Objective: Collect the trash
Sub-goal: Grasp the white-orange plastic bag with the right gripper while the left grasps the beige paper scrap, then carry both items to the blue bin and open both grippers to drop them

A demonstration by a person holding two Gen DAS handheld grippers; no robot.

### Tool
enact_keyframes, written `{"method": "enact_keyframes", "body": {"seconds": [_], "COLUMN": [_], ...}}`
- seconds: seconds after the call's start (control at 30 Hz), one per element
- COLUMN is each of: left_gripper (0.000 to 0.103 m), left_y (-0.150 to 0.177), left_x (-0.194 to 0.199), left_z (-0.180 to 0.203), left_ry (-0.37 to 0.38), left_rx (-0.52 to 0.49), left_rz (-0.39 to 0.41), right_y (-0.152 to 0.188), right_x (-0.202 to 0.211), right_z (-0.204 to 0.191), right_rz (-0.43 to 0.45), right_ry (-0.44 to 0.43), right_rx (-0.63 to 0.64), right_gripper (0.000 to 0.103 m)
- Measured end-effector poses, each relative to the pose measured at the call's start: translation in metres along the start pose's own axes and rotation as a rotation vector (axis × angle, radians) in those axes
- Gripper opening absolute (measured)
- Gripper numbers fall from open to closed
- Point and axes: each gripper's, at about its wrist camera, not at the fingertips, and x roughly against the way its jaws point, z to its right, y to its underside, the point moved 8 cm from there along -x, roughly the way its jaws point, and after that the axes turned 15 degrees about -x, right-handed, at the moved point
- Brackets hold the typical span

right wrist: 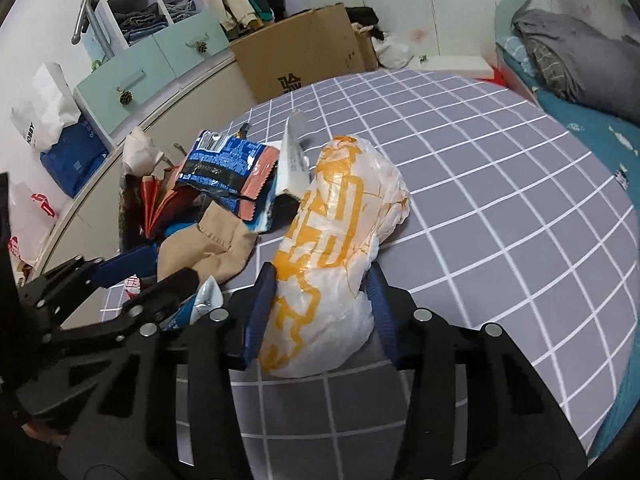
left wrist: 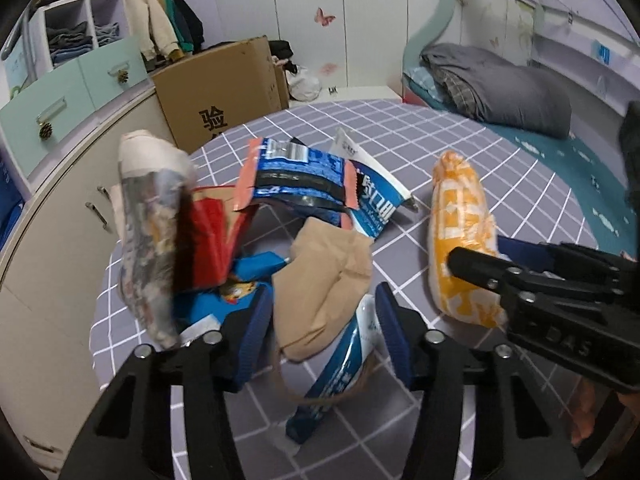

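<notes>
Trash lies in a heap on the grey checked tablecloth point(left wrist: 440, 152). My left gripper point(left wrist: 324, 332) has its blue pads against a tan crumpled bag point(left wrist: 328, 272) and a blue-white wrapper point(left wrist: 344, 364), which fill the gap. The heap also holds a blue wrapper with pink edges point(left wrist: 296, 176), a red paper piece point(left wrist: 208, 240) and a silvery bag point(left wrist: 148, 232). My right gripper point(right wrist: 322, 312) is shut on an orange-and-white plastic bag point(right wrist: 340, 216), which bulges around the pads. In the left wrist view the right gripper point(left wrist: 476, 250) reaches onto that bag point(left wrist: 456, 200) from the right. The left gripper point(right wrist: 172, 264) shows at the left of the right wrist view.
A cardboard box point(left wrist: 224, 84) stands beyond the table's far edge. A cabinet with mint drawers point(left wrist: 60, 100) runs along the left. A bed with a grey blanket point(left wrist: 500, 88) is at the right. Paper bags point(right wrist: 48, 120) sit on the floor at left.
</notes>
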Motion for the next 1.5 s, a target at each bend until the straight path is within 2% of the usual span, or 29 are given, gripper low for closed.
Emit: {"method": "enact_keyframes", "body": {"seconds": [0.1,0.17,0.2,0.4,0.53,0.73,0.9,1.0,1.07,1.13,1.2,1.3,1.4,1.5], "left_gripper": [0.028,0.005,0.002,0.001,0.001,0.001,0.001,0.001,0.001,0.001,0.001,0.001,0.001,0.001], "left_y": [-0.001,-0.003,-0.004,-0.018,-0.023,0.000,0.058,0.104,0.141,0.176,0.217,0.266,0.315,0.355], "left_x": [-0.004,-0.004,-0.003,0.026,0.062,0.119,0.159,0.175,0.183,0.185,0.177,0.159,0.121,0.087], "left_z": [0.000,-0.003,-0.005,-0.011,-0.015,-0.034,-0.076,-0.110,-0.132,-0.153,-0.176,-0.200,-0.222,-0.235], "left_ry": [-0.001,0.024,0.026,0.046,0.065,0.062,-0.023,-0.078,-0.141,-0.189,-0.202,-0.225,-0.246,-0.234], "left_rx": [0.000,0.030,0.039,0.103,0.154,0.230,0.323,0.406,0.458,0.499,0.571,0.646,0.710,0.756], "left_rz": [-0.011,-0.004,0.002,0.136,0.245,0.351,0.376,0.364,0.336,0.295,0.230,0.139,0.004,-0.077], "right_y": [0.000,-0.001,0.000,0.000,-0.002,0.014,0.053,0.088,0.112,0.142,0.166,0.213,0.252,0.283], "right_x": [0.005,0.008,0.009,0.025,0.046,0.071,0.074,0.069,0.064,0.051,0.040,0.003,-0.038,-0.074], "right_z": [0.002,0.003,0.002,-0.004,-0.017,-0.055,-0.122,-0.170,-0.202,-0.238,-0.263,-0.303,-0.321,-0.331], "right_rz": [0.008,0.016,0.020,0.062,0.106,0.125,0.075,0.026,-0.008,-0.061,-0.101,-0.187,-0.269,-0.322], "right_ry": [-0.015,-0.019,-0.022,-0.056,-0.076,-0.128,-0.217,-0.274,-0.307,-0.338,-0.354,-0.359,-0.337,-0.301], "right_rx": [0.000,0.002,0.003,0.000,0.011,0.064,0.169,0.246,0.292,0.352,0.395,0.470,0.513,0.546], "right_gripper": [0.043,0.041,0.041,0.038,0.038,0.038,0.038,0.038,0.038,0.038,0.038,0.038,0.038,0.038]}}
